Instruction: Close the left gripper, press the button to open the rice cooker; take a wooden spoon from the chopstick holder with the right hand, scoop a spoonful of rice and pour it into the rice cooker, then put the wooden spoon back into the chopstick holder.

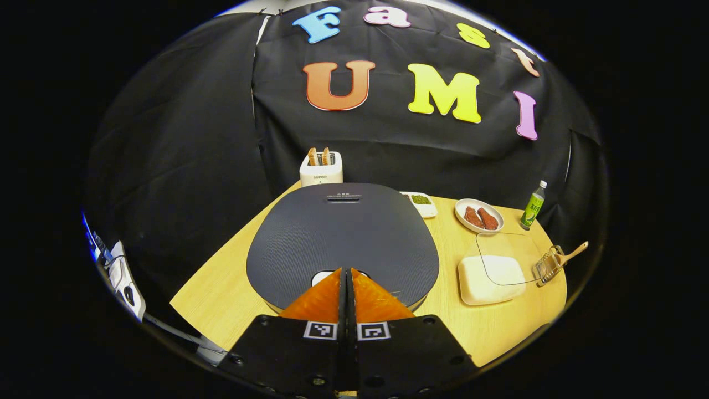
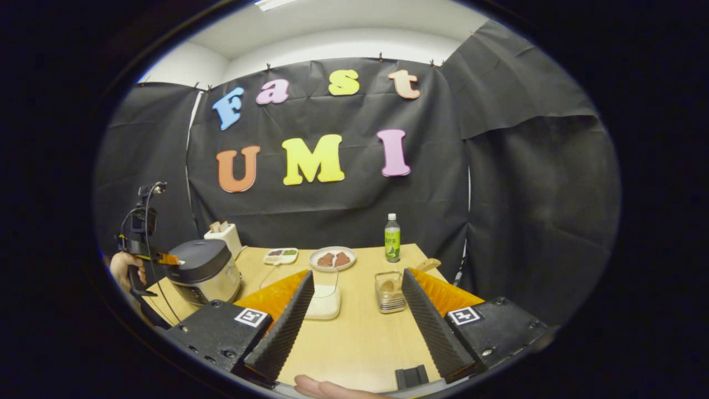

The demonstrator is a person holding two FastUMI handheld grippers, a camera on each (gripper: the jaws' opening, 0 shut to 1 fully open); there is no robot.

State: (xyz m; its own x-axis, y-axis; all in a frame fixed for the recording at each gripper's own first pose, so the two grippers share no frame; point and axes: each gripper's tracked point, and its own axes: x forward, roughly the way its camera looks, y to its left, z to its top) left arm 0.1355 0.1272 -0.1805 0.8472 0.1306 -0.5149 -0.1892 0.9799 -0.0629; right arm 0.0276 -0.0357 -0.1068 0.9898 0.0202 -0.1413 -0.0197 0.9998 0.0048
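The rice cooker (image 1: 343, 238) has a dark closed lid, with a pale button (image 1: 324, 275) at its near edge. My left gripper (image 1: 347, 272) is shut, its tips just over that button. From the right gripper view the rice cooker (image 2: 206, 270) stands at the table's left, with the left gripper (image 2: 166, 258) above its lid, held by a hand (image 2: 123, 267). A wooden spoon (image 2: 412, 271) leans in the wire chopstick holder (image 2: 389, 292). The clear container of rice (image 2: 324, 296) sits mid-table. My right gripper (image 2: 354, 302) is open above the table, short of the holder.
A white toaster (image 1: 321, 168) with toast stands behind the cooker. Further back are a small tray of beans (image 1: 421, 203), a plate with brown pieces (image 1: 479, 215) and a green bottle (image 1: 533, 205). The light wooden table (image 2: 354, 343) ends close on all sides. A fingertip (image 2: 321, 386) shows at the near edge.
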